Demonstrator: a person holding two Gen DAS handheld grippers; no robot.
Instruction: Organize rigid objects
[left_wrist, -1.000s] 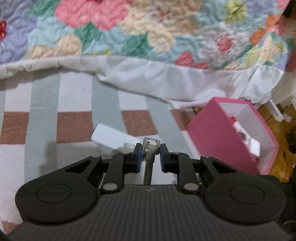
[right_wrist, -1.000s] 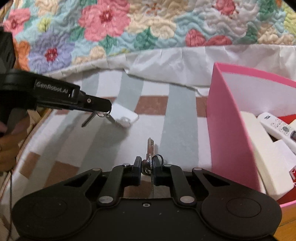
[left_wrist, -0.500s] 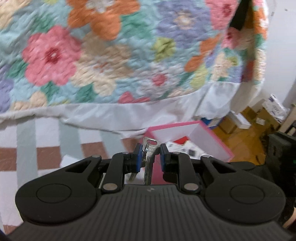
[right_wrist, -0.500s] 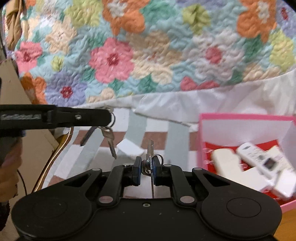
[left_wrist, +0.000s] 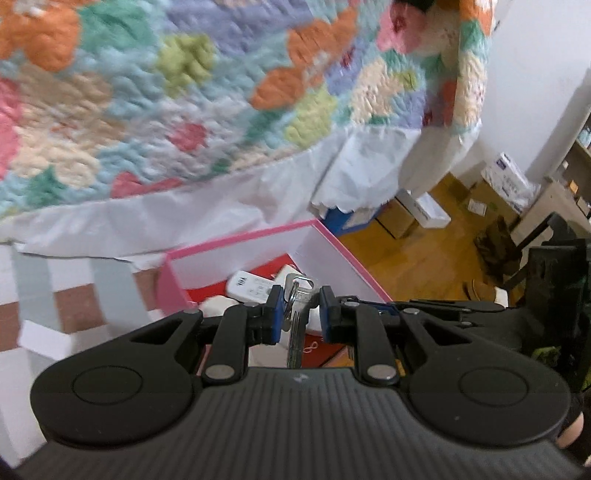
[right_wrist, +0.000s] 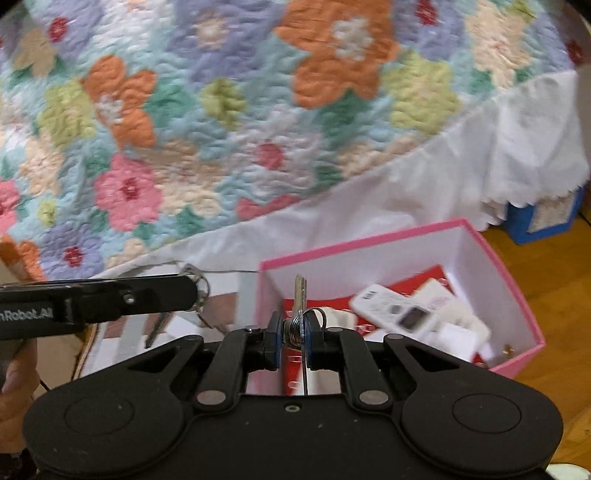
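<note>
— What is held in the right tool (right_wrist: 292, 334)?

— A silver key (right_wrist: 300, 292) on a wire ring is pinched between the blue pads, which are pressed nearly together; the flat, notched blade is pointed upright above them. It is seen in front of the near wall of the pink box (right_wrist: 515, 363).

— And the left tool (left_wrist: 298, 308)?

— Its pads are likewise drawn close, and a bunch of keys (left_wrist: 297, 295) is clamped there — flat metal heads at the top, one long grooved blade hung down toward the tool's body. In the right wrist view the same tool is seen from the side as a black bar, with a ring and keys dangling from its tip.

— What is the box made of?

— Stiff card, it seems: pink outside, white inside, red on the bottom. A white remote control (right_wrist: 397, 308) with a small screen and other white blocks, blurred, are lain inside.

— And around it?

— The box is set on a smooth cloth of grey, white and brown checks (left_wrist: 66, 295). Behind it a puffy quilted bedcover (right_wrist: 221, 110) with stitched flowers is hung, edged in crinkled white fabric. A wooden floor (left_wrist: 424, 258) with cardboard boxes is shown to the right.
</note>
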